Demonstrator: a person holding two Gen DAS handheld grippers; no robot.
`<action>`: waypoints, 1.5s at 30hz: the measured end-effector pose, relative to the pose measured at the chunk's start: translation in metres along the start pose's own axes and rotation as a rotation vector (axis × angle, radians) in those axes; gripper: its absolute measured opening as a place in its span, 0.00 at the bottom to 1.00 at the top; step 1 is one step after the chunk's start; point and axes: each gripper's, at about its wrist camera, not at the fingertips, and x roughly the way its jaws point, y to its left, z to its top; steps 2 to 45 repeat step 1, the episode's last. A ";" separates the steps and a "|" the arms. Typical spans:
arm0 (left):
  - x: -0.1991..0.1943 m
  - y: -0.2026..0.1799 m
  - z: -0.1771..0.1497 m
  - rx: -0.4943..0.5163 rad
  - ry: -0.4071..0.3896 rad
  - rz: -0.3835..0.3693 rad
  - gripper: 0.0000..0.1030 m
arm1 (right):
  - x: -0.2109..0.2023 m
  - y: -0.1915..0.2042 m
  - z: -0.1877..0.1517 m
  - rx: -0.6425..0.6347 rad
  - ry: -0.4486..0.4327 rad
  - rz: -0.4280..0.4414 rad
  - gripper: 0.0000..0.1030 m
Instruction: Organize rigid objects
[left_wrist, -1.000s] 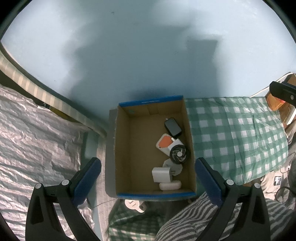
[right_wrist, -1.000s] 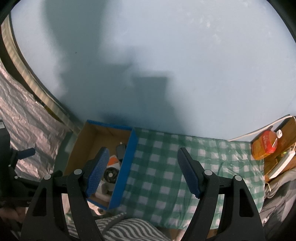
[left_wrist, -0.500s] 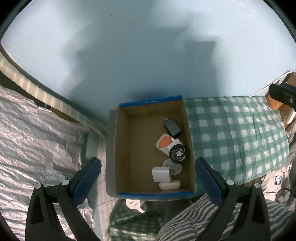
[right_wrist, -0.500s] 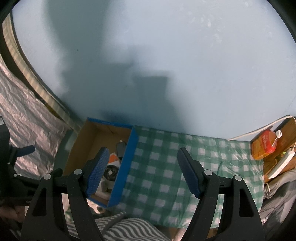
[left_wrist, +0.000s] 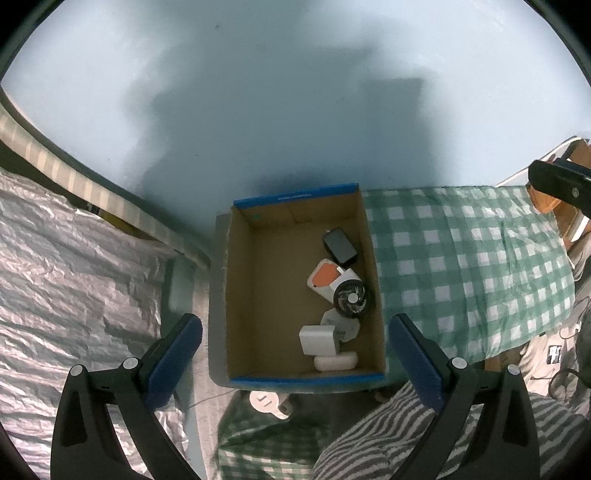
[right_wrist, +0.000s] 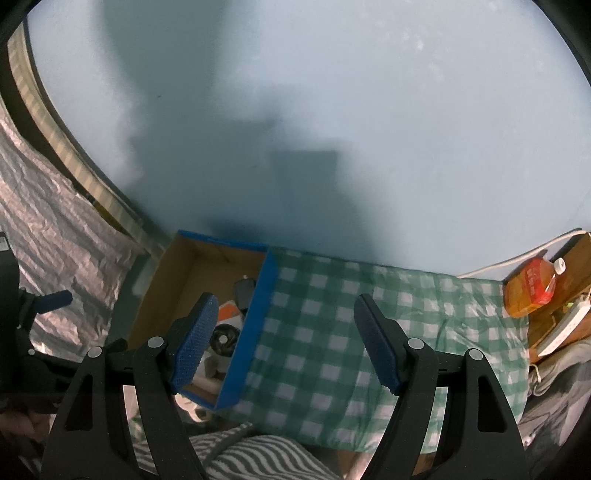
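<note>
Left wrist view: your left gripper (left_wrist: 295, 365) is spread wide, grasping nothing, hanging above the cardboard box (left_wrist: 236, 295).
Right claw: your right gripper (right_wrist: 284, 343) is likewise released, empty, over the green checked cloth (right_wrist: 332, 332) just beside the box's blue edge.
Box contents: white charger (left_wrist: 317, 339), small black fan (left_wrist: 351, 299), orange-and-white device (left_wrist: 325, 275), black adapter (left_wrist: 340, 245), all along its right wall.
Far right: orange bottle (right_wrist: 532, 286) past the cloth.
</note>
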 end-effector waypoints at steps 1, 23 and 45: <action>0.000 -0.001 0.000 0.000 0.003 0.002 0.99 | 0.001 0.000 0.000 0.000 0.002 0.003 0.74; 0.000 -0.001 0.000 0.000 0.003 0.002 0.99 | 0.001 0.000 0.000 0.000 0.002 0.003 0.74; 0.000 -0.001 0.000 0.000 0.003 0.002 0.99 | 0.001 0.000 0.000 0.000 0.002 0.003 0.74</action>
